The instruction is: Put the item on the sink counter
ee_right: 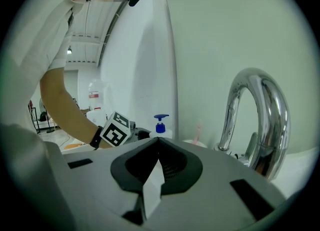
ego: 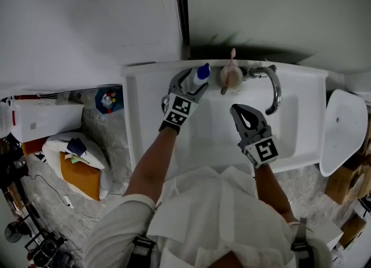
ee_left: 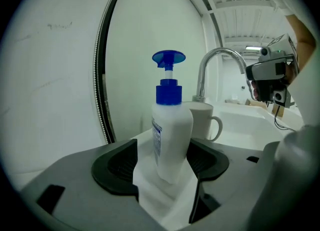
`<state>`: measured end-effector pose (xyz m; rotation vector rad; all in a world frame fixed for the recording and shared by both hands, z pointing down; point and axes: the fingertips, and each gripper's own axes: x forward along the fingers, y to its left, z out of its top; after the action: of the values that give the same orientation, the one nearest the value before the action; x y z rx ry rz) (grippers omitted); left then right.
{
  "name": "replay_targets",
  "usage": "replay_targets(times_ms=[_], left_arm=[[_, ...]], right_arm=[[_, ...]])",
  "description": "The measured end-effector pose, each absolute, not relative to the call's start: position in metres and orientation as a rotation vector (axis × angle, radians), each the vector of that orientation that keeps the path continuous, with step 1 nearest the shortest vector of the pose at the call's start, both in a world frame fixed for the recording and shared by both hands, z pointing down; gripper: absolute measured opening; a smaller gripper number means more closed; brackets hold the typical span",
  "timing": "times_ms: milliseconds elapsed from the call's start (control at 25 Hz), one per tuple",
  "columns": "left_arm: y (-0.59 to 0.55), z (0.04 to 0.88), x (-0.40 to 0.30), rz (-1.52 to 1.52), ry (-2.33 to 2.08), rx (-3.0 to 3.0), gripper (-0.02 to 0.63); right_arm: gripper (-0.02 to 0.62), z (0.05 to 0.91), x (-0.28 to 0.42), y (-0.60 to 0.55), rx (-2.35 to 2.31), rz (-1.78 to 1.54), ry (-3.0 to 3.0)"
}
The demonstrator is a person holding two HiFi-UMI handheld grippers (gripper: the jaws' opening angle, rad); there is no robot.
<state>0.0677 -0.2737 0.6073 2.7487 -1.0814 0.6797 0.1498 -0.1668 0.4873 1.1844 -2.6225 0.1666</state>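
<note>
A white pump bottle (ego: 202, 73) with a blue pump head stands upright on the back ledge of the white sink counter (ego: 143, 105). My left gripper (ego: 193, 81) is around the bottle (ee_left: 171, 130); its jaws stand wide, with a clear gap at the left pad (ee_left: 116, 167), so it is open. My right gripper (ego: 239, 110) hovers over the basin, shut, with nothing between its jaws. From the right gripper view the bottle (ee_right: 160, 124) shows small behind the left gripper's marker cube.
A white mug (ego: 231, 76) with a pink toothbrush (ego: 233, 55) stands just right of the bottle. The chrome faucet (ego: 272, 90) arches over the basin. A mirror edge (ee_left: 102, 75) rises behind. A white box (ego: 40, 119) and bags lie on the floor at left.
</note>
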Motion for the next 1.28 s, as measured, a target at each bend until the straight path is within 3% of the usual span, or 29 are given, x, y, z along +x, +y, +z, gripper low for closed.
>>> replay_targets(times_ms=[680, 1200, 1280], left_arm=[[-0.219, 0.509, 0.002, 0.401, -1.356, 2.703, 0.296], [-0.168, 0.413, -0.064, 0.16, -1.663, 2.637, 0.164], [-0.163, 0.398, -0.074, 0.144, -1.714, 2.64, 0.104]], right_arm=[[0.009, 0.459, 0.157, -0.147, 1.248, 0.088, -2.643], [0.009, 0.42, 0.197, -0.135, 1.425, 0.021, -2.629], [0.009, 0.41, 0.205, -0.135, 1.464, -0.01, -2.622]])
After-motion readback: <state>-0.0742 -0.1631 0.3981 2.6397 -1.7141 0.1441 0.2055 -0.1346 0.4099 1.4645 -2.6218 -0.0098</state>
